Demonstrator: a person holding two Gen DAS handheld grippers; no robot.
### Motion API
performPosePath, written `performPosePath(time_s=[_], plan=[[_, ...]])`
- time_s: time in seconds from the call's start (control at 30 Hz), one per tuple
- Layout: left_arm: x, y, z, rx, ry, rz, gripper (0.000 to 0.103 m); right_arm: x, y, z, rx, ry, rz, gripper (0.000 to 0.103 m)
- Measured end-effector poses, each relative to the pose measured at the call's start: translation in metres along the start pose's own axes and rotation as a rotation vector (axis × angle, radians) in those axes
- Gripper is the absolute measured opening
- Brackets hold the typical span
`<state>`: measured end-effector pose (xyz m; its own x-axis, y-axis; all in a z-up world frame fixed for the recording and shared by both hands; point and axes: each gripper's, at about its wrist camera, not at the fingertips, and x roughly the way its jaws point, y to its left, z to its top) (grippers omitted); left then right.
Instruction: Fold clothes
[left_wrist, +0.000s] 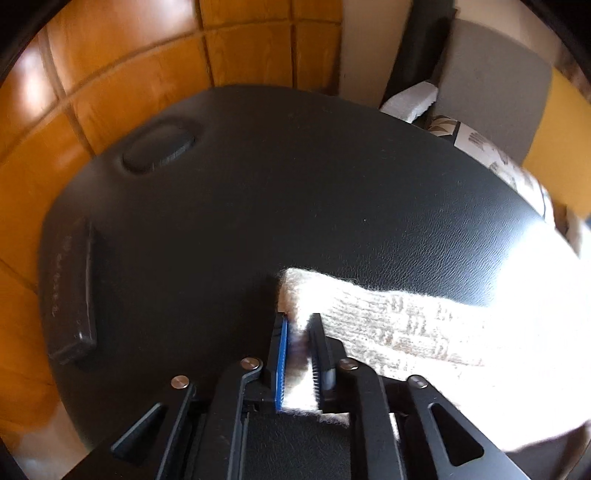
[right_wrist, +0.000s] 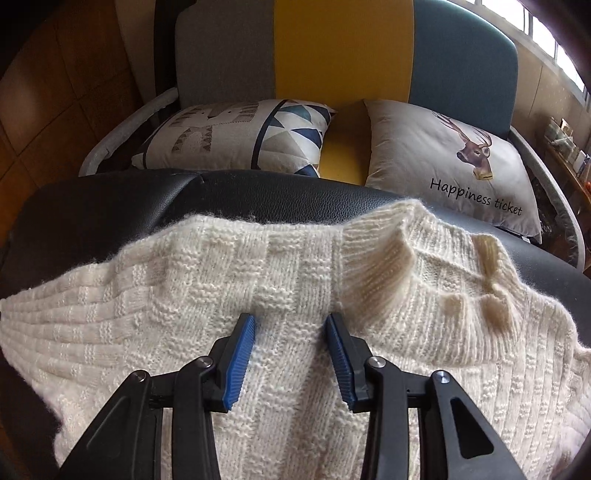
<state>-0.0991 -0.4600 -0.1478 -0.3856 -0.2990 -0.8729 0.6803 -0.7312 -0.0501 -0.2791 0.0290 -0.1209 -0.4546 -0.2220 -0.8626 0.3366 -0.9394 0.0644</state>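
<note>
Now keep the cream knitted sweater (right_wrist: 295, 295) flat on the black leather surface (left_wrist: 295, 166). Carry the pinched edge, gripped in the nearly closed left gripper (left_wrist: 300, 328), slowly over the body, without stretching the knit. Hold the right gripper (right_wrist: 291, 325) low above the middle, jaws wide apart and empty, ready to press the fold line. Mind the cushions (right_wrist: 443, 158) just behind.

both grippers are made of black plastic bars joined by round silver pins. ridged blue pads are fitted inside the left gripper (left_wrist: 300, 325) and right gripper (right_wrist: 290, 323) fingers.
</note>
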Motion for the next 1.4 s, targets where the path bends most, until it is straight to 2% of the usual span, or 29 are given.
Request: performPosePath(time_s=[0.07, 0.13, 0.17, 0.23, 0.3, 0.43, 0.5, 0.6, 0.77, 0.87, 0.93, 1.0, 1.03, 1.07, 1.23, 1.33, 1.4], plan=[[-0.014, 0.012, -0.002, -0.055, -0.022, -0.028, 0.016, -0.006, 0.001, 0.000, 0.000, 0.019, 0.011, 0.041], [-0.033, 0.020, -0.009, -0.071, -0.056, -0.026, 0.016, -0.022, 0.005, -0.006, -0.012, 0.000, 0.035, 0.042], [-0.044, 0.023, -0.015, -0.080, -0.075, -0.056, 0.016, -0.032, 0.009, -0.010, -0.022, -0.015, 0.066, 0.042], [-0.073, 0.015, -0.039, -0.057, -0.092, -0.208, 0.017, -0.050, 0.018, -0.023, -0.038, -0.027, 0.129, 0.042], [-0.092, -0.007, -0.067, 0.026, -0.065, -0.370, 0.018, -0.065, 0.028, -0.041, -0.053, -0.024, 0.186, 0.042], [-0.110, -0.066, -0.143, 0.229, 0.105, -0.650, 0.018, -0.087, 0.029, -0.082, -0.051, 0.007, 0.273, 0.042], [-0.117, -0.088, -0.179, 0.292, 0.200, -0.766, 0.018, -0.097, 0.025, -0.103, -0.069, 0.010, 0.277, 0.042], [-0.128, -0.112, -0.224, 0.367, 0.298, -0.853, 0.018, -0.111, 0.021, -0.133, -0.101, 0.013, 0.266, 0.042], [-0.130, -0.130, -0.264, 0.392, 0.398, -0.886, 0.025, -0.121, -0.001, -0.167, -0.096, 0.006, 0.227, 0.042], [-0.136, -0.135, -0.276, 0.378, 0.418, -0.914, 0.033, -0.117, -0.013, -0.175, -0.074, 0.014, 0.219, 0.042], [-0.150, -0.135, -0.285, 0.377, 0.401, -0.904, 0.036, -0.114, -0.018, -0.181, -0.066, 0.017, 0.210, 0.042], [-0.165, -0.135, -0.295, 0.378, 0.377, -0.887, 0.032, -0.114, -0.022, -0.185, -0.064, 0.012, 0.201, 0.042], [-0.172, -0.137, -0.301, 0.391, 0.359, -0.866, 0.012, -0.114, -0.023, -0.187, -0.066, 0.007, 0.193, 0.042], [-0.178, -0.140, -0.307, 0.412, 0.337, -0.836, 0.009, -0.114, -0.025, -0.188, -0.070, 0.001, 0.181, 0.042], [-0.201, -0.130, -0.309, 0.439, 0.217, -0.722, 0.008, -0.109, -0.038, -0.195, -0.093, -0.016, 0.062, 0.043], [-0.187, -0.132, -0.316, 0.462, 0.242, -0.628, 0.008, -0.106, -0.042, -0.202, -0.092, -0.065, 0.072, 0.043], [-0.189, -0.132, -0.315, 0.458, 0.250, -0.632, 0.008, -0.105, -0.040, -0.204, -0.101, -0.082, 0.063, 0.044]])
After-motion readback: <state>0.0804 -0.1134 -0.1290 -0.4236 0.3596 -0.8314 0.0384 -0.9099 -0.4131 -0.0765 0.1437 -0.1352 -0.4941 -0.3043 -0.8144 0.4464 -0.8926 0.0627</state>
